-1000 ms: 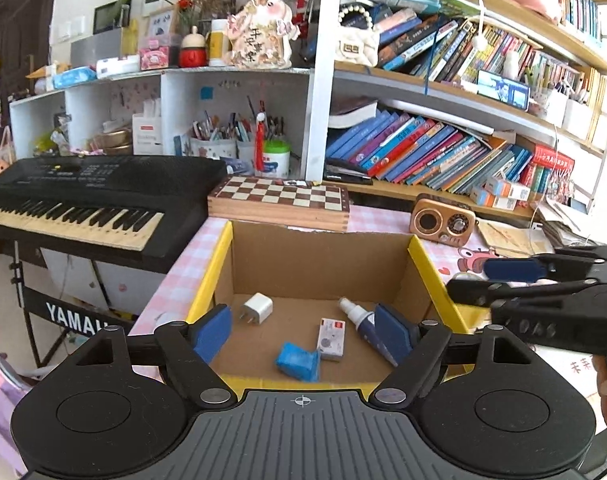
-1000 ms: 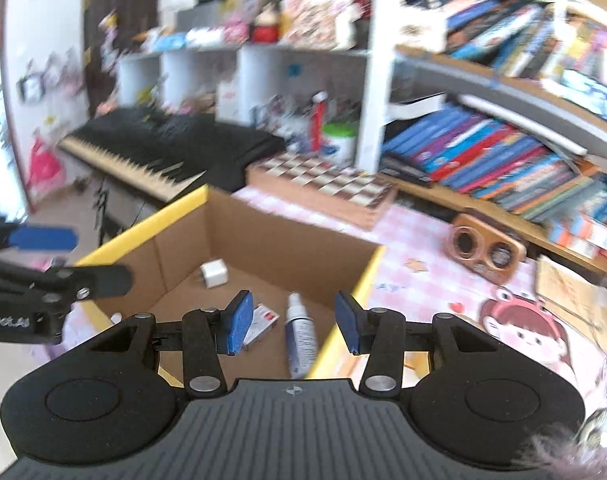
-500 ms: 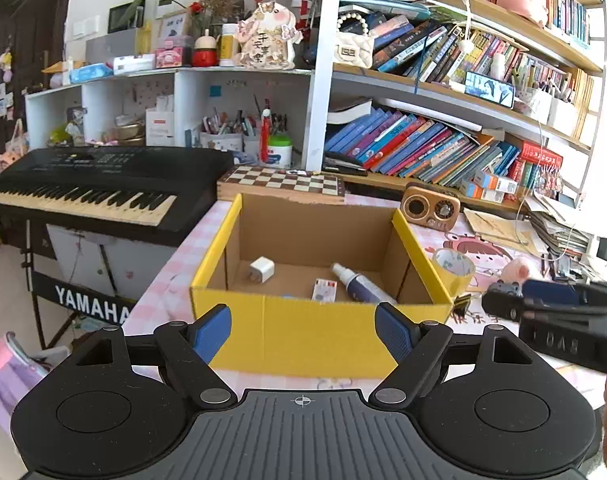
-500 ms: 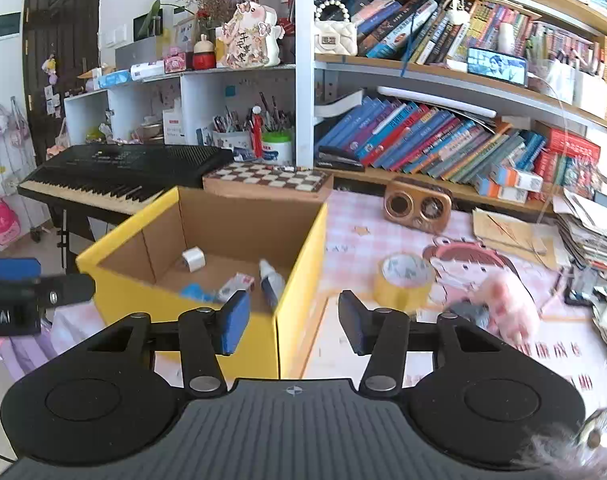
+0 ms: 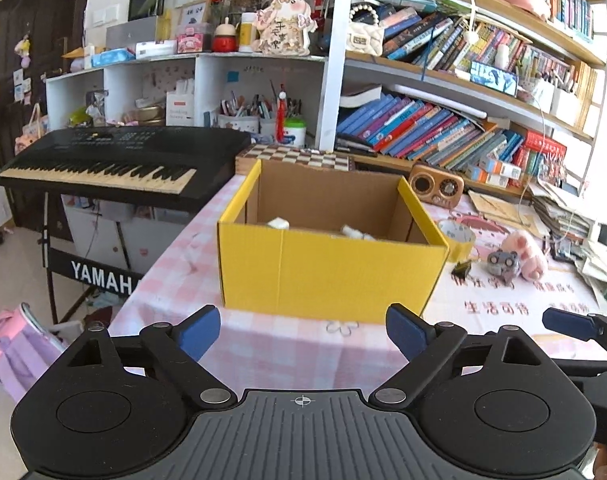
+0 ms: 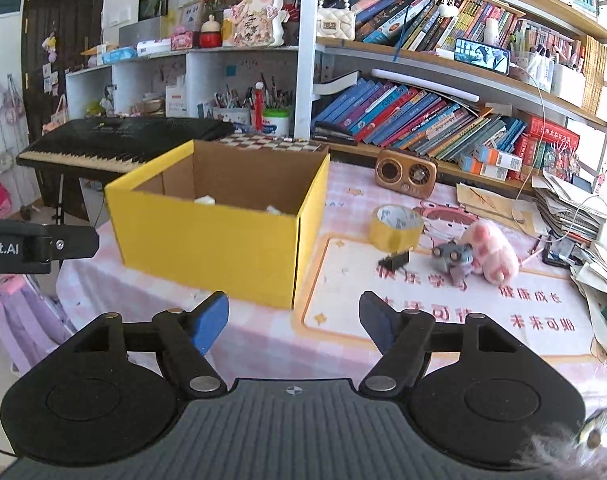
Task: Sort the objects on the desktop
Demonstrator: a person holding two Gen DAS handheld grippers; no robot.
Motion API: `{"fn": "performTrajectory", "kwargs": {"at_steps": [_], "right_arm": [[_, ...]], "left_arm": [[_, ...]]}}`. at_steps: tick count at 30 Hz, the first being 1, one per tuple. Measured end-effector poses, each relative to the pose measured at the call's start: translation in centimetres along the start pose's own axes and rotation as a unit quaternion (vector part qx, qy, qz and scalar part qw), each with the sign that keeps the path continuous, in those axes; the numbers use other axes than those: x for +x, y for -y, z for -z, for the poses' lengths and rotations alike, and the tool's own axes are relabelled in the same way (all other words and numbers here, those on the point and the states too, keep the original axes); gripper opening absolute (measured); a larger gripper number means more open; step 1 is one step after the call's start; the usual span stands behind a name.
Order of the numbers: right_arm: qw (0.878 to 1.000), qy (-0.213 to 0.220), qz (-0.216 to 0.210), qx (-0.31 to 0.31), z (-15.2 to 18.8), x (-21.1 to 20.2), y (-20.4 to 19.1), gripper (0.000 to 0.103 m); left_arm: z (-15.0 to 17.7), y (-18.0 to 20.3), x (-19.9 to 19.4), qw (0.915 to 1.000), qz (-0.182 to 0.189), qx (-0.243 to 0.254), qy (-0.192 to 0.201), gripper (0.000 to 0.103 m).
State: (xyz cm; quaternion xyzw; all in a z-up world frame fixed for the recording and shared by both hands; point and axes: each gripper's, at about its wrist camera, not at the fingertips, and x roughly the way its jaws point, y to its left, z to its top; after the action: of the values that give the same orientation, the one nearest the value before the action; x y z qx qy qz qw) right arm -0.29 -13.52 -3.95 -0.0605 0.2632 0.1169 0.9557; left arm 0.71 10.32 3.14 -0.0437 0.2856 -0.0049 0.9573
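Left wrist view: the left gripper (image 5: 302, 330) fills the bottom of the frame, its jaws spread wide and empty. The yellow box (image 5: 329, 270) sits on the table (image 5: 287, 346) at centre, just above and beyond the jaws.

Right wrist view: the right gripper (image 6: 293, 322) has its jaws wide apart, holding nothing. The yellow box (image 6: 211, 248) lies upper left of them; the tape roll (image 6: 396, 226), black clip (image 6: 395, 261), grey toy (image 6: 453, 261) and pink plush (image 6: 491, 256) lie at centre right, well beyond the jaws.

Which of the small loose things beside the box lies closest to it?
The black binder clip; the tape roll, grey toy and pink plush sit farther right.
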Motion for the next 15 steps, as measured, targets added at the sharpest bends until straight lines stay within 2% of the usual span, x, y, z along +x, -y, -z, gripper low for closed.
{"fn": "performTrajectory", "kwargs": {"at_steps": [5, 15], "right_arm": [[1.000, -0.015, -0.001, -0.004, 1.3, -0.6, -0.6, 0.073], [0.999, -0.029, 0.011, -0.005, 2.3, -1.3, -0.7, 0.084]], "left_arm": [[1.2, 0.3, -0.6, 0.9999, -0.001, 0.011, -0.007, 0.092], [2.7, 0.9, -0.9, 0.9994, -0.001, 0.031, -0.018, 0.092]]}}
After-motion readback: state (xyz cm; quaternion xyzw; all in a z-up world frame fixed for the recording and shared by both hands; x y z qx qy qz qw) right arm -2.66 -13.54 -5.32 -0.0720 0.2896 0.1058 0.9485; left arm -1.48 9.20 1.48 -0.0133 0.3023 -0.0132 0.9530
